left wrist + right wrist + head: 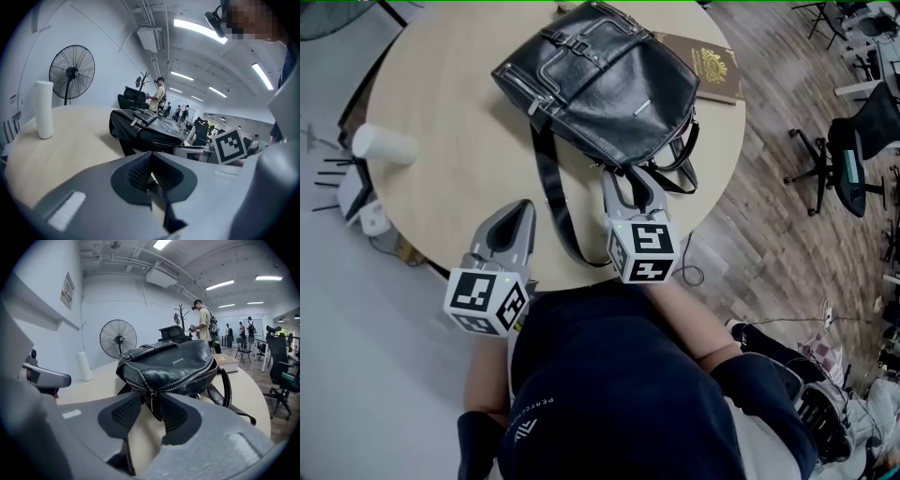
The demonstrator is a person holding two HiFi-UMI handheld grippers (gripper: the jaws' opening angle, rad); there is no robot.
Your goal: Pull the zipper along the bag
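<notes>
The black leather bag point(600, 80) lies on the round table point(450, 84). The right gripper point(630, 186) stands spread around its zipper pull point(151, 401) (not pinching it); the left gripper point(523, 211) is pressed together, empty.

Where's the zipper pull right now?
Right gripper view: zipper pull hangs at the near edge of the black bag, between the open jaws of the right gripper.

txt: shirt point(609, 375) print "PERFE…", rest illegible | booklet point(717, 70) gold print illegible
</notes>
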